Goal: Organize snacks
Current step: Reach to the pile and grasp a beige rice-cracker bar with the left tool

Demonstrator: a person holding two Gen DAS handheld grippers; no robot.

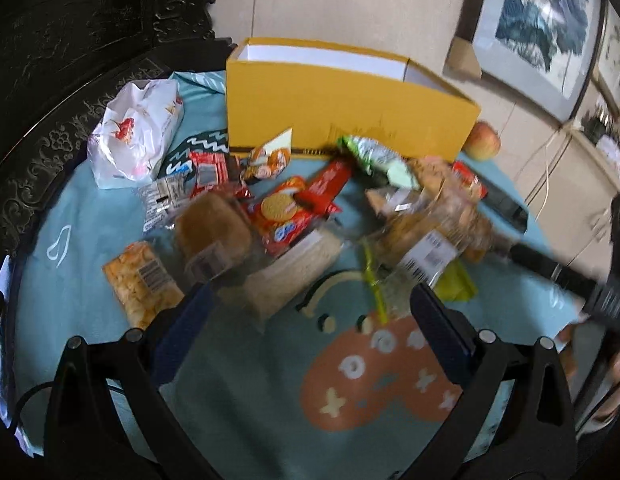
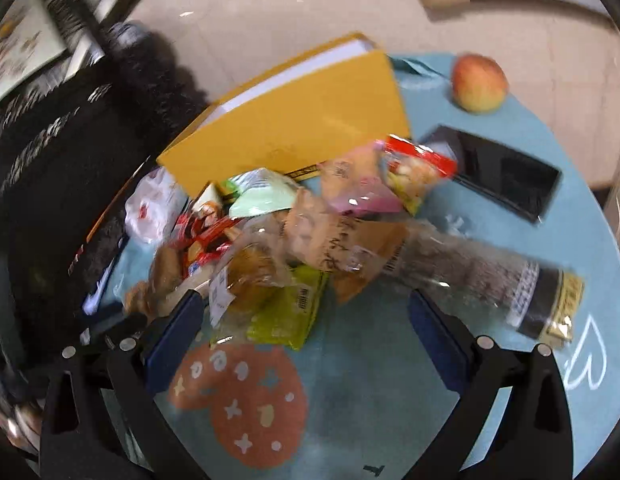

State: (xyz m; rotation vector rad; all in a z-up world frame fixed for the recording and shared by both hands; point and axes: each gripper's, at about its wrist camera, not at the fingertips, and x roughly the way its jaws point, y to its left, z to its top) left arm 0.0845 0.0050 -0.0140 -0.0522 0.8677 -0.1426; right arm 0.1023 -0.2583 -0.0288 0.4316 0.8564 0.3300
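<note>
Snack pile lies on the blue cloth directly fwd of both grippers, w/ the yellow box standing just behind it. Left gripper and right gripper: jaws spread wide, nothing held. Nearest item to left gripper is prob. the pale cracker pack, long axis running diagonally away to the right, just ahead of the left fingertip.

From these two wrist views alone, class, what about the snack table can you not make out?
- Inside of the yellow box: both views show only its outer walls and a strip of white lining.
- Print on the clear-wrapped pastry packs: motion blur, right wrist view.
- Snacks low in the pile: covered by upper packets.
- The right gripper in the left wrist view: blurred and cut by the edge.
</note>
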